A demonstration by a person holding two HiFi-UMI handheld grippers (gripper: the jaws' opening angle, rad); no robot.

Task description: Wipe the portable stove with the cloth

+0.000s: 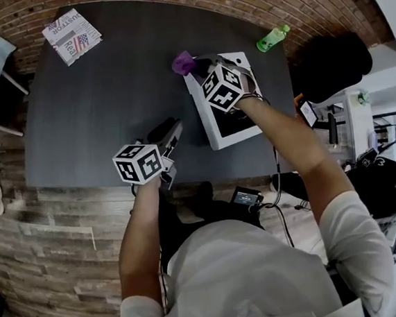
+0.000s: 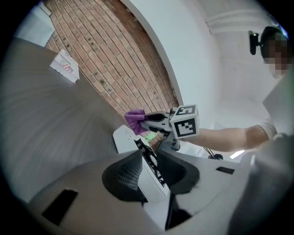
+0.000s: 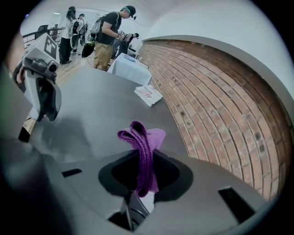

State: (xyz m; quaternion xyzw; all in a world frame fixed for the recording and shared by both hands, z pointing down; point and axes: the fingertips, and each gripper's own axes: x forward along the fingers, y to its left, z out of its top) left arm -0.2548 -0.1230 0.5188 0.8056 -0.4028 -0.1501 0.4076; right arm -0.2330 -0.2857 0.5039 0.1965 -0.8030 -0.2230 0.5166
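R gripper (image 3: 139,172): jaws pinched on purple cloth (image 3: 143,137), at stove (image 1: 218,137) far corner.
L gripper (image 2: 149,170): jaws spread, held near stove, over worktop (image 1: 96,115).

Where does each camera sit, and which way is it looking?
Head view: on the person's head, looking steeply down at the table and stove; both arms, left claw and right claw show.
Left gripper view: on the left claw, looking between its open jaws toward the stove; the right arm shows.
Right gripper view: on the right claw, shut on the purple cloth, facing along the brick wall; the left claw shows.
Shared: both gripper views show the leaflet.
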